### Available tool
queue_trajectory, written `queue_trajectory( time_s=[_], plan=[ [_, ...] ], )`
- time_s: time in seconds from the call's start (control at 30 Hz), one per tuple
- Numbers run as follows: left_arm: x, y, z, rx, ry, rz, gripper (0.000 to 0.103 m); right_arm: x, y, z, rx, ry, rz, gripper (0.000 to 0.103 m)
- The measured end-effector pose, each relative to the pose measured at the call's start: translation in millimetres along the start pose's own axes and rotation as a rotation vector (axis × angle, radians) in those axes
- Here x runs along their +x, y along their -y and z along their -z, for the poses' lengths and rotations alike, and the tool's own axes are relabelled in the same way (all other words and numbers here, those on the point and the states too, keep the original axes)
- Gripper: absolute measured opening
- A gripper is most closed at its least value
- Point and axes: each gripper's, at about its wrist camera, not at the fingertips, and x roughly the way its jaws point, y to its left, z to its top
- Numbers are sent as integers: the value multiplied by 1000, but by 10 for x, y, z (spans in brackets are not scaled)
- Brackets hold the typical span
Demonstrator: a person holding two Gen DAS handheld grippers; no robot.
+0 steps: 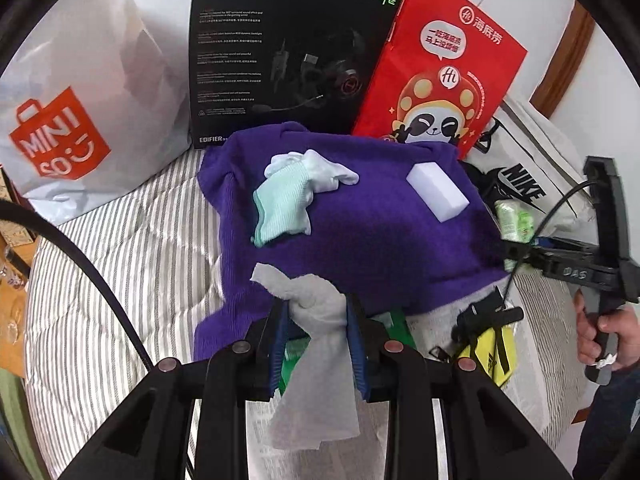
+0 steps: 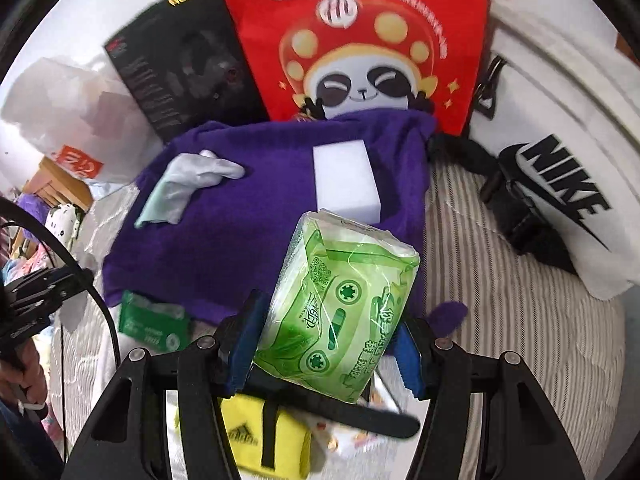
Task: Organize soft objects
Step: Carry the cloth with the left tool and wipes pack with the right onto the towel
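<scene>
Clamped between the blue pads of the left gripper (image 1: 318, 344): a grey-white crumpled tissue (image 1: 316, 364), pinched near its top so that the rest hangs loose below the fingers. Clamped between the pads of the right gripper (image 2: 326, 344): a green tissue pack (image 2: 340, 312), taken across its width and tilted, probably because the plastic wrap is slippery and a wide grip is safer. Both held above the near edge of the purple towel (image 1: 360, 240), spread over the striped bedding (image 1: 132, 280), seemingly used as the collecting place for soft things. Already lying on the towel: a pale green and white glove (image 1: 292, 196) toward the left, a white sponge block (image 1: 438, 192) toward the right, well apart from each other. At the far side, propped upright like a wall: a white Miniso bag (image 1: 72, 120), a black headset box (image 1: 288, 52), a red panda bag (image 1: 436, 72); farther right, a white Nike bag (image 2: 560, 184). Near the towel's near edge, a second green packet (image 2: 154, 322) and a yellow item with black straps (image 2: 260, 444), not yet gathered. By judgement, next step: setting both held things down on free towel area between glove and sponge.
</scene>
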Motion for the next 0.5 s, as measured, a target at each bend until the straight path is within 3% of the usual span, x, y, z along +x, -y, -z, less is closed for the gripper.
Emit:
queue_trajectory(
  time_s=[0.27, 0.5],
  plan=[
    [195, -68, -197, -2, -12, 15, 27, 495, 38, -142, 8, -91, -1, 54],
    [342, -99, -284, -3, -22, 33, 27, 584, 88, -188, 12, -84, 0, 47]
  ],
)
